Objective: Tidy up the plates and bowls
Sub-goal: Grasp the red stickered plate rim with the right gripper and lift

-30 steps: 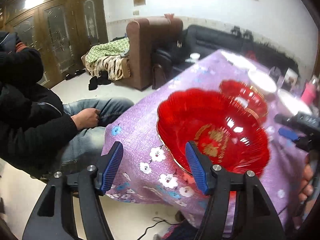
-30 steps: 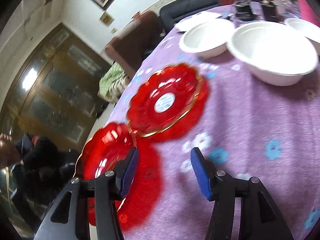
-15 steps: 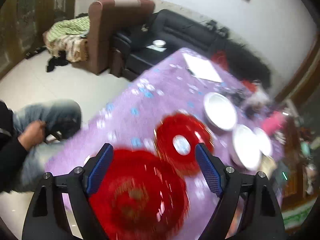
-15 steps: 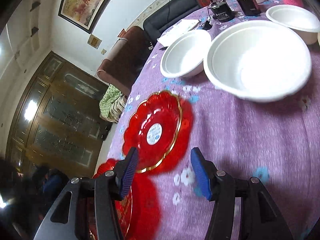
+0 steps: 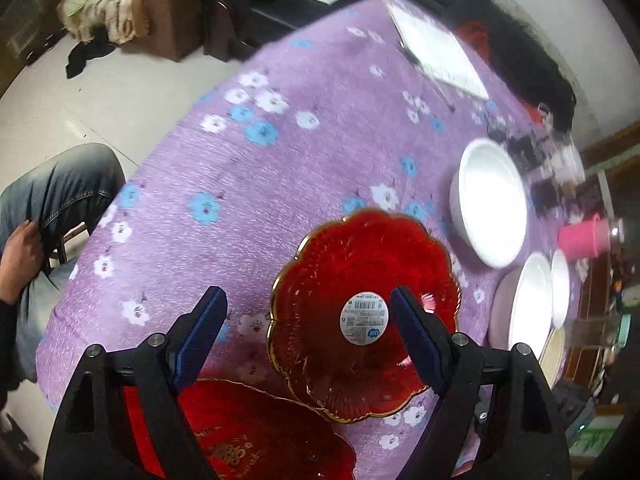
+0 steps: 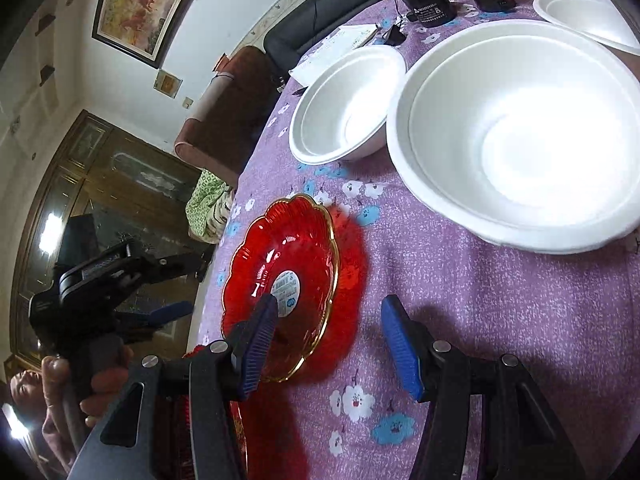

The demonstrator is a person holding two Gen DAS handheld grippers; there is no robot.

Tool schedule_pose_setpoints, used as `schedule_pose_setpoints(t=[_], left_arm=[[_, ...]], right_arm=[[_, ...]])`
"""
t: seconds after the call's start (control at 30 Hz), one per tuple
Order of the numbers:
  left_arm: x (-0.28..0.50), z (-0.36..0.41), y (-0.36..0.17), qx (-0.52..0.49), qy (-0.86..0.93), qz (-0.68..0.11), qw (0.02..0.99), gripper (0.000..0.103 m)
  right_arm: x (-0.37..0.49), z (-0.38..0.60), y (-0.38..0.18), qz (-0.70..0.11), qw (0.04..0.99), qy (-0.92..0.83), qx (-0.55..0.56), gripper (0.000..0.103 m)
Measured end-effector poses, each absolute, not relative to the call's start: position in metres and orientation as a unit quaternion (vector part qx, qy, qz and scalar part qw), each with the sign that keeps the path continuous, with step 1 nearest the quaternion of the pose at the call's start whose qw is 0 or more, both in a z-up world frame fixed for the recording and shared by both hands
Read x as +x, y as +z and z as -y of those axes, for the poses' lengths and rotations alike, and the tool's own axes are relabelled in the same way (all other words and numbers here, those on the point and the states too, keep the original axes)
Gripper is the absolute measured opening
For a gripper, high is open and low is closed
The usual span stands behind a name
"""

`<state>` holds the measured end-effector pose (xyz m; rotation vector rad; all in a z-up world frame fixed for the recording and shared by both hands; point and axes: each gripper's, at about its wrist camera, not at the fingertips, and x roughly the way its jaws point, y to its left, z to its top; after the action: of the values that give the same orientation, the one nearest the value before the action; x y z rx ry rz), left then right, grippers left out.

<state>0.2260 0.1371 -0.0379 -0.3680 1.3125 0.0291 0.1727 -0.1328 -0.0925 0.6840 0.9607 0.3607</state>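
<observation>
Left gripper [image 5: 306,334] has swung off the gold-printed red plate [image 5: 256,440] it framed a second ago; that plate now sits at the bottom edge of the left wrist view, and the gripper hangs over the sticker plate [image 5: 362,314] at lower centre. Jaws wide open, holding nothing. Right gripper [image 6: 328,338] has also moved in: sticker plate [image 6: 280,280] is now at centre-left of its frame, left blue pad over the plate's near edge, right pad over bare purple tablecloth [image 6: 500,320]. Jaws open, nothing gripped; contact with the rim can't be told. Likely meaning: both tools converge on the sticker plate, probably to stack it with the other red plate; no grasp yet.

Left view alone shows the two red plates overlapping or just touching at the rims, plus a pink cup [image 5: 584,236] at right. Right view alone shows the three white bowls clearly: large bowl [image 6: 516,140] upper right, medium bowl [image 6: 348,104] beside it, small bowl [image 6: 588,16] at the top right corner. It also shows the hand [image 6: 80,392] holding the left tool, lower left.
</observation>
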Motion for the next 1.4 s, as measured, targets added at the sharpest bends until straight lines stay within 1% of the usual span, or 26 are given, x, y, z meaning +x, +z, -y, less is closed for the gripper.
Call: schedule_pose_setpoints(t=[0.33,0.63,0.83,0.87,0.9,1.0,1.13,1.2,1.23,1.27,1.3,1.33,1.37,1.4], left_arm=[[0.239,-0.129,-0.064,-0.167,-0.009,-0.630,0.758,0.084],[0.239,-0.120,-0.070,-0.165,-0.035,-0.633,0.756,0.084],[0.240,-0.122,-0.074,-0.169,-0.046,-0.631,0.755,0.082],[0.240,-0.123,-0.075,-0.168,-0.044,-0.632,0.756,0.077],[0.240,-0.124,-0.076,-0.168,-0.043,-0.632,0.755,0.069],[0.240,-0.127,-0.080,-0.165,-0.041,-0.635,0.753,0.060],[0.238,-0.128,-0.082,-0.159,-0.036,-0.634,0.756,0.054],[0.238,-0.128,-0.081,-0.155,-0.032,-0.633,0.758,0.045],[0.238,-0.129,-0.081,-0.155,-0.032,-0.633,0.758,0.042],[0.237,-0.129,-0.081,-0.154,-0.032,-0.633,0.758,0.038],[0.237,-0.129,-0.081,-0.152,-0.030,-0.633,0.759,0.035],[0.237,-0.129,-0.081,-0.149,-0.026,-0.632,0.760,0.035],[0.238,-0.128,-0.081,-0.145,-0.023,-0.631,0.762,0.033],[0.239,-0.127,-0.081,-0.141,-0.019,-0.630,0.764,0.030]], right_arm=[[0.179,0.130,-0.101,-0.461,0.809,0.163,0.326,0.056],[0.188,0.122,-0.106,-0.479,0.797,0.160,0.332,0.057],[0.195,0.118,-0.108,-0.478,0.796,0.152,0.338,0.057],[0.196,0.117,-0.108,-0.478,0.796,0.152,0.339,0.058],[0.196,0.117,-0.108,-0.477,0.796,0.151,0.339,0.058],[0.199,0.114,-0.109,-0.477,0.798,0.150,0.337,0.058],[0.205,0.106,-0.107,-0.473,0.803,0.154,0.328,0.058],[0.207,0.103,-0.107,-0.471,0.806,0.156,0.321,0.058],[0.208,0.100,-0.106,-0.470,0.811,0.156,0.312,0.058],[0.209,0.099,-0.105,-0.471,0.814,0.155,0.301,0.055],[0.210,0.096,-0.104,-0.471,0.819,0.153,0.289,0.047],[0.211,0.093,-0.104,-0.472,0.823,0.150,0.279,0.038],[0.213,0.091,-0.107,-0.479,0.821,0.150,0.273,0.026],[0.213,0.091,-0.109,-0.480,0.822,0.144,0.273,0.018]])
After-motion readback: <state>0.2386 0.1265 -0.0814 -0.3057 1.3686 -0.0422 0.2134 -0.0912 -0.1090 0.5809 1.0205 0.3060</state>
